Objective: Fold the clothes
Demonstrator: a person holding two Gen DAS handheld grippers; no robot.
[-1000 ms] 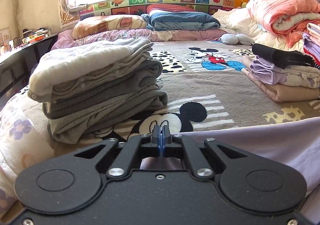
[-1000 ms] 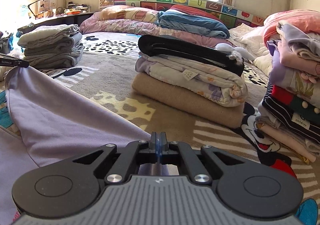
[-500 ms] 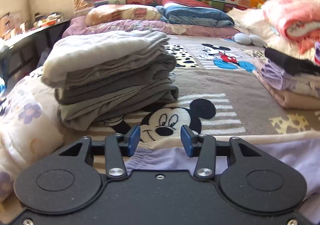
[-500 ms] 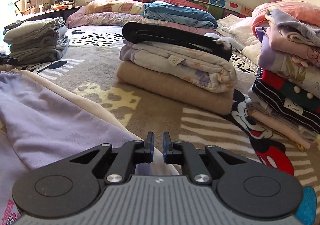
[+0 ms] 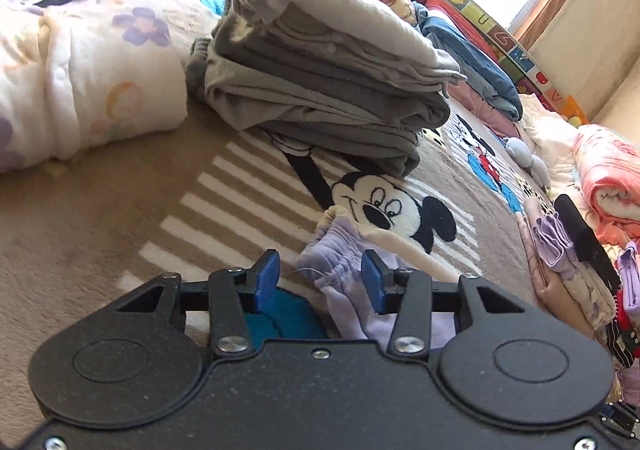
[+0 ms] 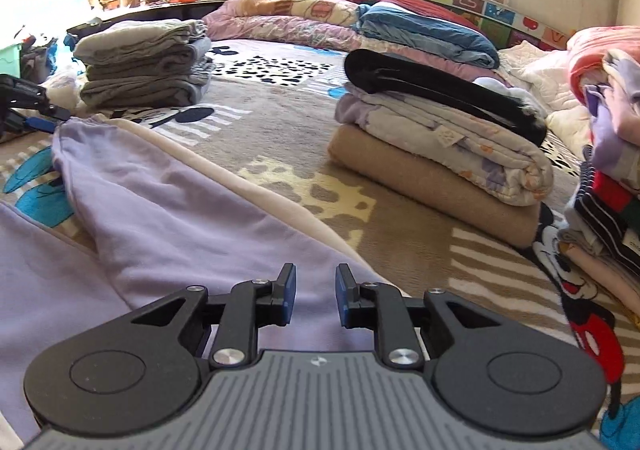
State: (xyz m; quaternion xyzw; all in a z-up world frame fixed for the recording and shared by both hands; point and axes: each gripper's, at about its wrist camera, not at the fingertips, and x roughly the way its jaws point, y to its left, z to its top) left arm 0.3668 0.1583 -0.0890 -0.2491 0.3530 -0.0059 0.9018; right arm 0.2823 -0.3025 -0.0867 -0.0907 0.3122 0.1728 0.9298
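While no label reads clearly, left claw (image 5: 320, 278) gapes around the lilac garment (image 5: 340, 262); right claw (image 6: 316, 292) is opening, ungripping.

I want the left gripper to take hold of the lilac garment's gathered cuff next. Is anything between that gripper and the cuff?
Nothing visible. The cuff of the lilac garment lies on the blanket between the pads of the open left gripper, with no pad pressing on it. The grey folded stack sits farther back.

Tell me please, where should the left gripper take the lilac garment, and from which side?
At the gathered cuff: it lies bunched and raised off the blanket, between the open left gripper pads. Probably come from above, along the sleeve, closing across the elastic.
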